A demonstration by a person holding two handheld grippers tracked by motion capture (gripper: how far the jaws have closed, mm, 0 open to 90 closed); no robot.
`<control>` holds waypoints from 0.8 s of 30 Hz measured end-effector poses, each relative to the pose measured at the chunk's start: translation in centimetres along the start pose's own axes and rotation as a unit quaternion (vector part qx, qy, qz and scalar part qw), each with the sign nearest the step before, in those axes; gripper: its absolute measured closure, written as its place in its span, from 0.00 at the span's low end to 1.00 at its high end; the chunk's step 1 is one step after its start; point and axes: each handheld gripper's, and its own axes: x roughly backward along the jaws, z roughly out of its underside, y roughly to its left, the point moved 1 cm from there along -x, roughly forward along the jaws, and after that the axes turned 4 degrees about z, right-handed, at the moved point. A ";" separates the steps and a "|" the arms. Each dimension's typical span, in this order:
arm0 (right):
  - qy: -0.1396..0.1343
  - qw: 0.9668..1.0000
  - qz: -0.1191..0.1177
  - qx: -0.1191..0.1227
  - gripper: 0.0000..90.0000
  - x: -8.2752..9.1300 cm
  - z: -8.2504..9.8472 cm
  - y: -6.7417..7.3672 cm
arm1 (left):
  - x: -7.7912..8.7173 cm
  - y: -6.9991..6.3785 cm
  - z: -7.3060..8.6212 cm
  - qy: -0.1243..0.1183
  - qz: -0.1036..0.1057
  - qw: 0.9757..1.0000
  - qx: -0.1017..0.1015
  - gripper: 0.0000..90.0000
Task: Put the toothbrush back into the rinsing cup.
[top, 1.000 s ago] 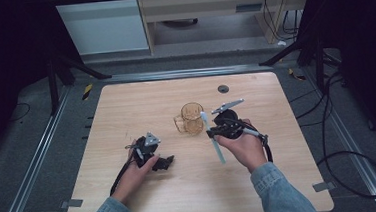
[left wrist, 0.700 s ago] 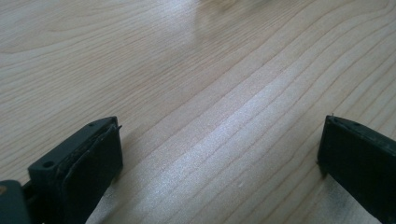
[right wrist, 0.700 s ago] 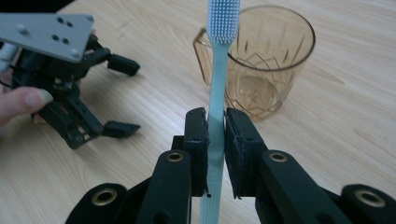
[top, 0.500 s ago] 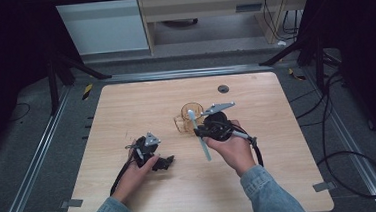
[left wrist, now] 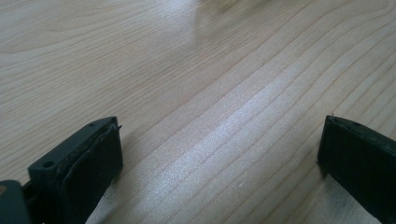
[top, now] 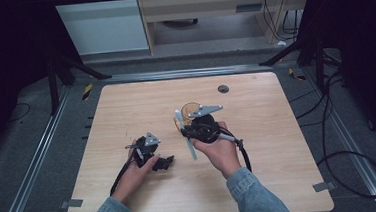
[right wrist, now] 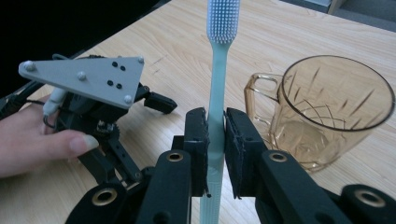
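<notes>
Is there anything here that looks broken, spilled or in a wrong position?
Nothing stands out. The right tongs hold the pale green toothbrush firmly by its handle, beside the upright, empty amber glass mug. The left tongs are open over the bare wooden table. No spill or damage shows.

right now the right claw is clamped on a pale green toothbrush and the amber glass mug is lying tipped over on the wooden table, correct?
Not quite. The amber glass mug stands upright on the wooden table, its open mouth facing up, as the right gripper view shows. The rest holds: the right claw is clamped on the pale green toothbrush, bristles pointing away from the claw.
</notes>
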 end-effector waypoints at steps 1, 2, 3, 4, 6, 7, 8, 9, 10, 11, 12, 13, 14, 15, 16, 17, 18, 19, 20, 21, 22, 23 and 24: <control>-0.002 1.000 0.001 -0.001 0.88 -0.1 -0.1 0.1 | 0.0 0.0 0.0 0.000 0.000 1.000 0.000 0.00; -0.006 1.000 0.001 -0.002 0.88 -0.2 -0.2 0.2 | 0.0 0.0 0.0 0.000 0.000 1.000 0.000 0.00; -0.010 1.000 0.002 -0.003 0.88 -0.3 -0.3 0.4 | 0.0 0.0 0.0 0.000 0.000 1.000 0.000 0.00; -0.013 1.000 0.002 -0.005 0.88 -0.4 -0.4 0.5 | 0.0 0.0 0.0 0.000 0.000 1.000 0.000 0.00; -0.019 1.000 0.004 -0.005 0.88 -0.7 -0.7 0.8 | 0.0 0.0 0.0 -0.001 0.000 1.000 0.001 0.00; -0.021 1.000 0.004 -0.002 0.88 -0.8 -0.8 1.0 | 0.0 0.0 0.0 0.000 0.000 1.000 0.001 0.00; -0.023 1.000 0.005 -0.001 0.88 -0.9 -0.9 1.2 | 0.0 0.0 0.0 0.000 0.000 1.000 0.001 0.00; -0.024 1.000 0.005 -0.001 0.88 -1.0 -0.9 1.3 | 0.0 0.0 0.0 0.000 0.000 1.000 0.001 0.00; -0.026 1.000 0.006 0.001 0.88 -1.2 -1.0 1.4 | 0.0 0.0 0.0 0.000 0.000 1.000 0.001 0.00; -0.029 1.000 0.006 -0.001 0.88 -1.3 -1.0 1.5 | 0.0 0.0 0.0 0.000 0.000 1.000 0.001 0.00; -0.031 0.999 0.008 -0.002 0.88 -1.4 -1.0 1.6 | 0.0 0.0 0.0 0.000 0.000 1.000 0.001 0.00; -0.034 0.999 0.010 0.000 0.88 -1.4 -1.0 1.6 | 0.0 0.0 0.0 0.000 0.000 1.000 0.001 0.00; -0.038 0.999 0.013 0.001 0.88 -1.5 -1.1 1.7 | 0.0 0.0 0.0 0.000 0.000 1.000 0.001 0.00; -0.043 0.999 0.014 0.001 0.88 -1.5 -1.1 1.7 | 0.0 0.0 0.0 0.000 0.000 1.000 0.001 0.00; -0.047 0.999 0.016 0.001 0.88 -1.5 -1.1 1.7 | 0.0 0.0 0.0 0.001 0.001 1.000 0.001 0.00; -0.053 0.998 0.018 -0.001 0.88 -1.5 -1.2 1.8 | 0.0 0.0 0.0 0.000 0.000 1.000 0.001 0.00; -0.058 0.998 0.019 -0.002 0.88 -1.4 -1.2 1.8 | 0.0 0.0 0.0 0.000 0.000 1.000 0.001 0.00; -0.064 0.998 0.021 -0.004 0.88 -1.4 -1.3 1.8 | 0.0 0.0 0.0 0.000 0.000 1.000 0.001 0.00; -0.071 0.997 0.024 -0.004 0.88 -1.4 -1.3 1.8 | 0.0 0.0 0.0 0.000 0.000 1.000 0.001 0.00; -0.077 0.997 0.025 -0.005 0.88 -1.3 -1.4 1.8 | 0.0 0.0 0.0 0.000 0.000 1.000 0.001 0.00; -0.085 0.996 0.027 -0.006 0.88 -1.3 -1.4 1.8 | 0.0 0.0 0.0 0.000 0.000 1.000 0.001 0.00; -0.093 0.995 0.030 -0.004 0.88 -1.3 -1.5 1.8 | 0.0 0.0 0.0 0.001 0.000 1.000 0.001 0.00; -0.099 0.995 0.030 -0.004 0.88 -1.3 -1.5 1.9 | 0.0 0.0 0.0 0.000 0.000 1.000 0.001 0.00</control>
